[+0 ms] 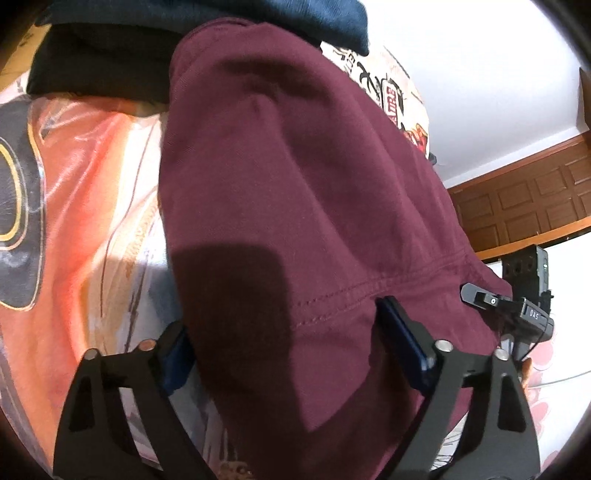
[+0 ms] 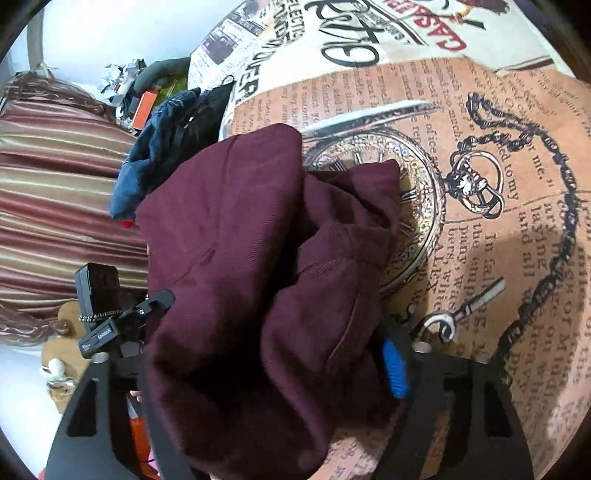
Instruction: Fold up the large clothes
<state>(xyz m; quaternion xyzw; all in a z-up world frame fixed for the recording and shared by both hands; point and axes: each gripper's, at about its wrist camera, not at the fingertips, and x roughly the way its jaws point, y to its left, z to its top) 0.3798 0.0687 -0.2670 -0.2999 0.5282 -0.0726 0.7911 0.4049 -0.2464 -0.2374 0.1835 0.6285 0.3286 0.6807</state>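
Note:
A large maroon garment (image 1: 295, 177) fills the left wrist view and lies over a printed bedspread (image 1: 92, 206). Its hemmed edge passes between the fingers of my left gripper (image 1: 284, 332), whose jaws stand wide apart around the cloth. In the right wrist view the same maroon garment (image 2: 251, 258) is bunched in folds between the fingers of my right gripper (image 2: 273, 354), which are also wide apart; the blue pad (image 2: 394, 369) of the right finger shows, the left finger is covered by cloth. The other gripper's body (image 1: 517, 306) shows at right in the left wrist view and at left in the right wrist view (image 2: 110, 317).
Dark blue and black clothes (image 2: 173, 125) lie piled at the far end of the bed, also in the left wrist view (image 1: 207, 22). The bedspread (image 2: 498, 221) has newspaper and pocket-watch print. A striped curtain (image 2: 55, 192) hangs left. A wooden panel (image 1: 524, 199) runs along the wall.

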